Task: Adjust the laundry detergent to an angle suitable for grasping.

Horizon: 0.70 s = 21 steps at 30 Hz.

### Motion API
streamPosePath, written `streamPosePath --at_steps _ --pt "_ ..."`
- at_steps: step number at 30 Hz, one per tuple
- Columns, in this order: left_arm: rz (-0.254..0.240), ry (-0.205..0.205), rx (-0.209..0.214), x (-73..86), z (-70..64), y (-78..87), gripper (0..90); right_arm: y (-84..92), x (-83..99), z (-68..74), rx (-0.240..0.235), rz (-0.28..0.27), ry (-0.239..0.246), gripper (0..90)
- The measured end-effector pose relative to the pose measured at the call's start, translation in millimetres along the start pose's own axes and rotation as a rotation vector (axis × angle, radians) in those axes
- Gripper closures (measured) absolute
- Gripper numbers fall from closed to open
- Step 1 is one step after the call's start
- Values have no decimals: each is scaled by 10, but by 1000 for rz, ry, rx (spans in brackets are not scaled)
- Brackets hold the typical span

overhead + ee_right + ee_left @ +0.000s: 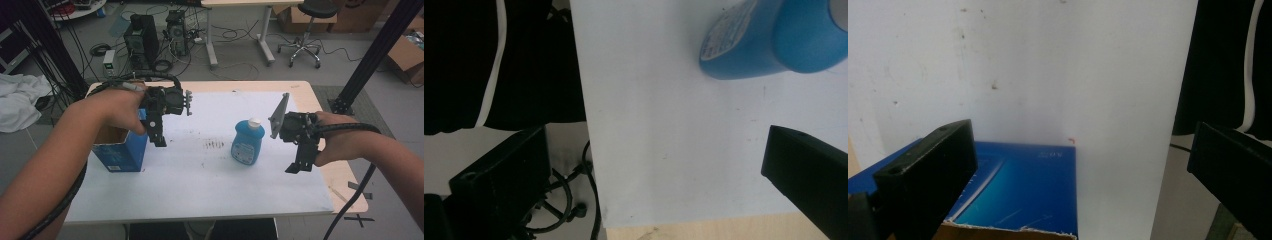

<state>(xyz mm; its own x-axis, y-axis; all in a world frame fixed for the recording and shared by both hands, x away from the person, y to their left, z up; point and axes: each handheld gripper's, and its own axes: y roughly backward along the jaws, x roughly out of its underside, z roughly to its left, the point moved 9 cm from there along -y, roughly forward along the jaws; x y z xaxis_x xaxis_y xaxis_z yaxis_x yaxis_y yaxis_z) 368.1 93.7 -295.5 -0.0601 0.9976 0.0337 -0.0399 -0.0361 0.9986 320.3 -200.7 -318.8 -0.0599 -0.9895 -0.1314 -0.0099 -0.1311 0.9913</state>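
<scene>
Blue box (121, 150) stood open-topped at tabletop (200, 185) left edge, torn cardboard rim | left gripper (159, 140) above it, jaws wide, empty | right gripper (300, 165) wide, empty, near blue bottle (248, 141).

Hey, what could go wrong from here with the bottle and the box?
The blue bottle stands upright and narrow, so a sideways bump from the open right gripper might tip it. The left gripper hangs open right beside the open-topped blue box; a careless descent could catch its torn rim and push the box toward the table edge.
</scene>
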Motion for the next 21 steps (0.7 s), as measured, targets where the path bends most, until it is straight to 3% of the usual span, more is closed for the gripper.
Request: streamPosePath --at_steps 6,21 --pt "10 -2 -5 -6 25 25 1 -37 -50 73 -14 11 40 0" --pt "-20 -4 -7 -37 95 -5 1 -75 -105 17 -17 27 44 0"
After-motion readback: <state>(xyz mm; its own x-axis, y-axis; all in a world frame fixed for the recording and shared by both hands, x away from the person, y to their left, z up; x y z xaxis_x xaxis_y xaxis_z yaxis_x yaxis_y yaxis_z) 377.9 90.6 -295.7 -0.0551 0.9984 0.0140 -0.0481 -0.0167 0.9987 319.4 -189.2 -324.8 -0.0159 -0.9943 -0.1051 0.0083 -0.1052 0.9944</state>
